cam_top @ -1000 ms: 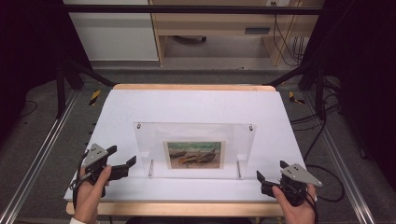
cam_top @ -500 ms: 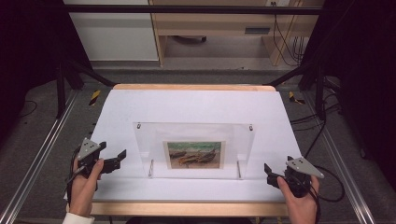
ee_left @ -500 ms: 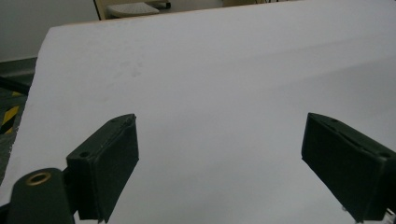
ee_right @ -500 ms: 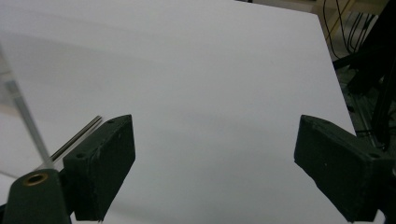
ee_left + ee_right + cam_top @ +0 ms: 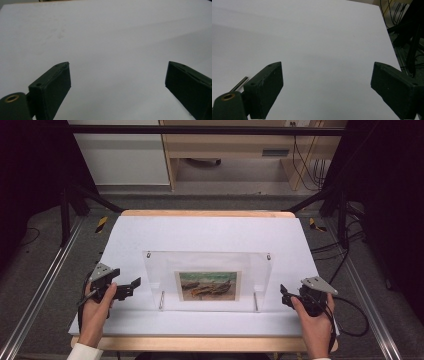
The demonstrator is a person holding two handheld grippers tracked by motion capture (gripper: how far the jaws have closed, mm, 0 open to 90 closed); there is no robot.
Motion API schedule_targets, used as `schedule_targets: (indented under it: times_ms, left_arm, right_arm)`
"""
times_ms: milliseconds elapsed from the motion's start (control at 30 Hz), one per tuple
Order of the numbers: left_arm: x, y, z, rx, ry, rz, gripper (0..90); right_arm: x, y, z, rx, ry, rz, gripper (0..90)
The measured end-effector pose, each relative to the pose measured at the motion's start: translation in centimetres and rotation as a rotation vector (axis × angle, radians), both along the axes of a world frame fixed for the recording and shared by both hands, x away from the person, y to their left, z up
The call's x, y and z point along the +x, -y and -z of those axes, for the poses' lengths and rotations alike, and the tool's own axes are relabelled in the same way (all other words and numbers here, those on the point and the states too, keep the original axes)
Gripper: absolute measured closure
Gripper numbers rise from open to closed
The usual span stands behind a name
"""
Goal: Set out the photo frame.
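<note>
Clear frame (image 5: 207, 281) stands upright at mid-table on white sheet (image 5: 210, 232), boat picture (image 5: 207, 285) in its lower middle, two metal pegs at its foot. Left gripper (image 5: 131, 286) sits just off the frame's left edge, not touching; jaws have just been opening, now wide, nothing between them. Right gripper (image 5: 283, 295) lies near the frame's right edge, apart from it, jaws wide, empty. Bare sheet behind the frame up to the far wooden edge; narrow strip along the near edge.
</note>
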State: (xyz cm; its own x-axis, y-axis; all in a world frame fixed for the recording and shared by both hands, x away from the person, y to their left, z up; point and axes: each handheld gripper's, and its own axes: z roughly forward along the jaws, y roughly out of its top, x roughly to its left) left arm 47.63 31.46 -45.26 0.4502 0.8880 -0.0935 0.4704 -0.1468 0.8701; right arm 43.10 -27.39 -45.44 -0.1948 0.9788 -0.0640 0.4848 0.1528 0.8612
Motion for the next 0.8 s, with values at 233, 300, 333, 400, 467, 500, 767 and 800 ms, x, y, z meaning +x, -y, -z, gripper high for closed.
schedule_targets:
  times_ms: [233, 300, 333, 400, 467, 500, 767, 800]
  left_arm:
    - [1.2, -0.2, 0.6, 0.021, -0.076, -0.029, 5.0]
    - [1.0, -0.3, 0.5, 0.020, -0.079, -0.034, 5.1]
    - [1.0, -0.4, 0.4, 0.018, -0.081, -0.036, 5.1]
    - [0.9, -0.5, 0.5, 0.017, -0.101, -0.045, 5.1]
    - [0.9, -0.6, 0.5, 0.016, -0.124, -0.046, 5.7]
    - [0.9, -0.6, 0.5, 0.016, -0.124, -0.046, 5.7]
    - [0.5, -0.6, 0.5, -0.014, -0.148, -0.026, 6.2]
    - [0.5, -0.6, 0.5, -0.014, -0.148, -0.026, 6.2]
  right_arm:
    - [2.5, -1.0, 0.1, -0.025, -0.078, 0.014, 11.1]
    - [3.0, -1.4, 0.1, -0.041, -0.110, 0.009, 11.1]
    - [3.2, -1.5, 0.2, -0.037, -0.129, 0.009, 11.2]
    - [3.5, -1.6, 0.3, -0.017, -0.173, -0.003, 12.0]
    - [3.7, -1.6, 0.5, -0.004, -0.215, -0.011, 12.0]
    - [3.7, -1.6, 0.7, 0.005, -0.237, -0.012, 11.9]
    - [3.5, -1.7, 1.0, 0.026, -0.261, -0.025, 11.5]
    - [3.5, -1.8, 1.0, 0.029, -0.253, -0.027, 11.3]
